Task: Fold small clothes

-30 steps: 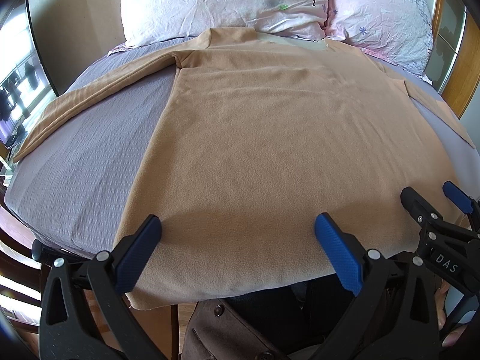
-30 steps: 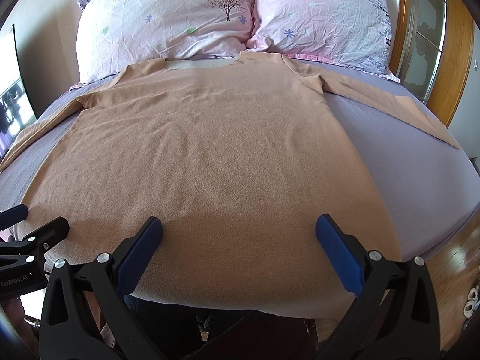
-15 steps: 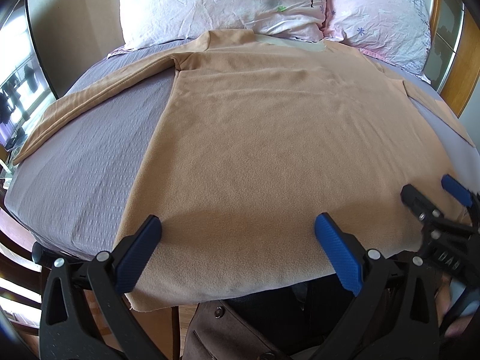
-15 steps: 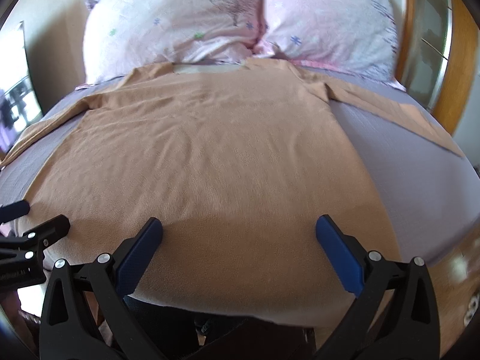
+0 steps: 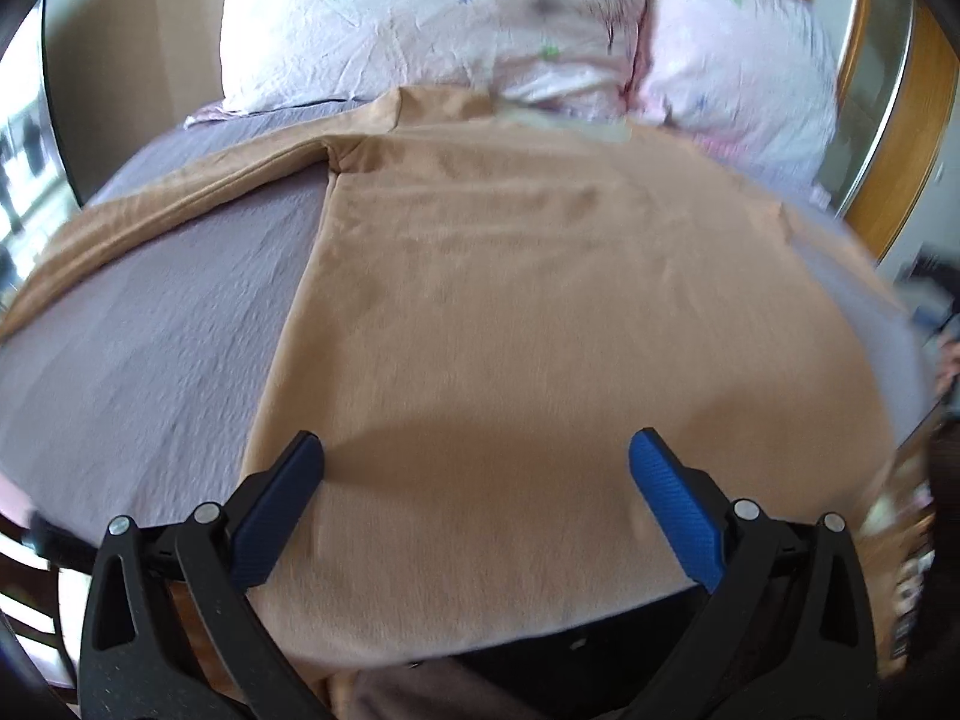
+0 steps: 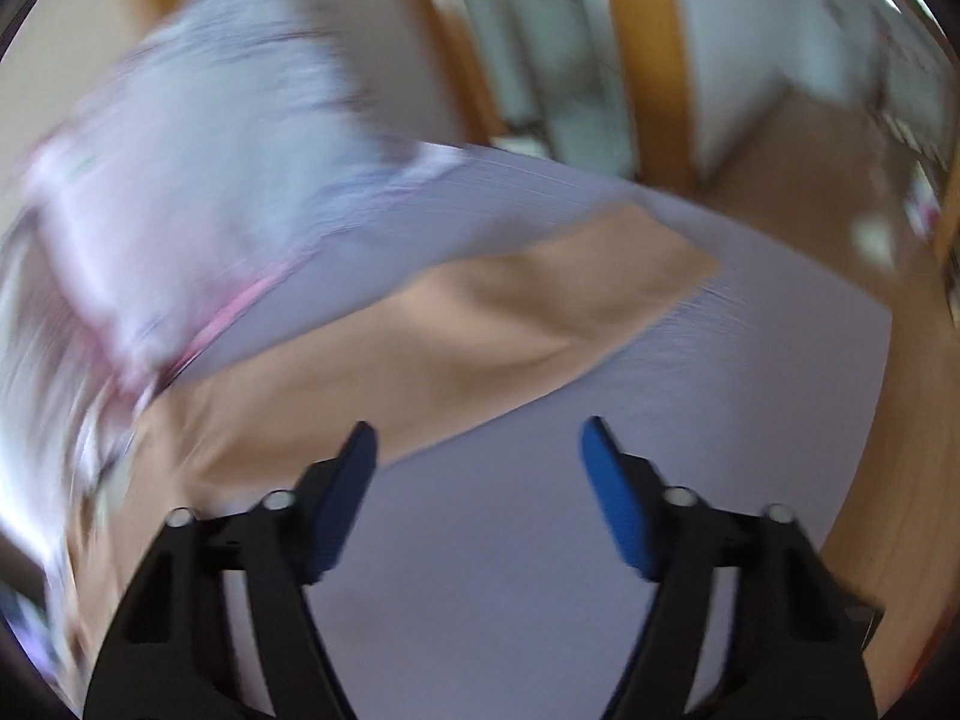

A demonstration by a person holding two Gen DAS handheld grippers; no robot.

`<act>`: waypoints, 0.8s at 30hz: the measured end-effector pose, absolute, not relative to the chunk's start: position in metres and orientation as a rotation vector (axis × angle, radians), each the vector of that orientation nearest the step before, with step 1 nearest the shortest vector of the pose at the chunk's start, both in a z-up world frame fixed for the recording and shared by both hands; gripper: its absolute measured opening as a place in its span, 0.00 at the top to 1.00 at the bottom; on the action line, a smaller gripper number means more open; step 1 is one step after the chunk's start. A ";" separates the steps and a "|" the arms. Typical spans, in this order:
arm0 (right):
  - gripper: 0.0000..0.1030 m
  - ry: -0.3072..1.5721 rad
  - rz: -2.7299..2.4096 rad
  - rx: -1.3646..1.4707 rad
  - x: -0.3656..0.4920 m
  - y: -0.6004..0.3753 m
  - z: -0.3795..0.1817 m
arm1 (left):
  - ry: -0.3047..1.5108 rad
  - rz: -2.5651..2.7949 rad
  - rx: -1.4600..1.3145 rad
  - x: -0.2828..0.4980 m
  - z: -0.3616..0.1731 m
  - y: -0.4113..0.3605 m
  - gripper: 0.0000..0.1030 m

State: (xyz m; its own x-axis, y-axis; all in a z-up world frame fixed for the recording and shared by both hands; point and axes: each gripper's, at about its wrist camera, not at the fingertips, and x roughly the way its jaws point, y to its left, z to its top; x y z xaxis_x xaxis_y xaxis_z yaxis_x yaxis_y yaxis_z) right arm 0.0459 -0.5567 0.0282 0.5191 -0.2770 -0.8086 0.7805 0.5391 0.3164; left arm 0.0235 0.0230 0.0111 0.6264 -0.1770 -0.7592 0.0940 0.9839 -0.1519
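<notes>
A tan long-sleeved shirt (image 5: 528, 312) lies flat on the bed, collar toward the pillows, sleeves spread out. My left gripper (image 5: 477, 480) is open and empty over the shirt's hem near its left corner. The right wrist view is blurred; my right gripper (image 6: 477, 462) is open and empty above the bedsheet, just short of the shirt's right sleeve (image 6: 492, 324), whose cuff end lies farther right.
A grey-purple bedsheet (image 5: 150, 336) covers the bed. Two pale floral pillows (image 5: 420, 18) lie at the head. A wooden door frame (image 6: 648, 54) and wooden floor (image 6: 840, 138) lie beyond the bed's right edge.
My right gripper has swung fast to the right, from the shirt's hem to the right sleeve, and has left the left wrist view. My left gripper has moved slightly.
</notes>
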 end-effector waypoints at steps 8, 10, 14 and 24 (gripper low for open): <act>0.70 0.685 -0.766 0.947 0.045 -0.612 0.000 | 0.774 -0.080 -0.221 0.051 0.033 0.084 0.02; 0.91 0.682 -0.752 0.964 0.048 -0.625 -0.005 | 0.758 -0.082 -0.288 0.059 0.036 0.111 0.02; 0.92 0.613 -0.703 0.736 0.073 -0.597 0.039 | 0.712 -0.066 -0.480 0.069 0.041 0.178 0.02; 0.93 0.573 0.159 0.182 0.210 -0.253 0.132 | 0.637 0.122 -0.822 0.069 0.031 0.289 0.02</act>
State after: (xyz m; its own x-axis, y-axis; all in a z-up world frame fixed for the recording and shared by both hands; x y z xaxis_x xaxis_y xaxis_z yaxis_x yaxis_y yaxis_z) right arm 0.2101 -0.2531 0.1322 0.8289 0.1993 -0.5226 -0.0981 0.9717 0.2149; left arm 0.0689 0.2890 0.0311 0.8082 -0.1382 -0.5724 -0.3393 0.6852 -0.6445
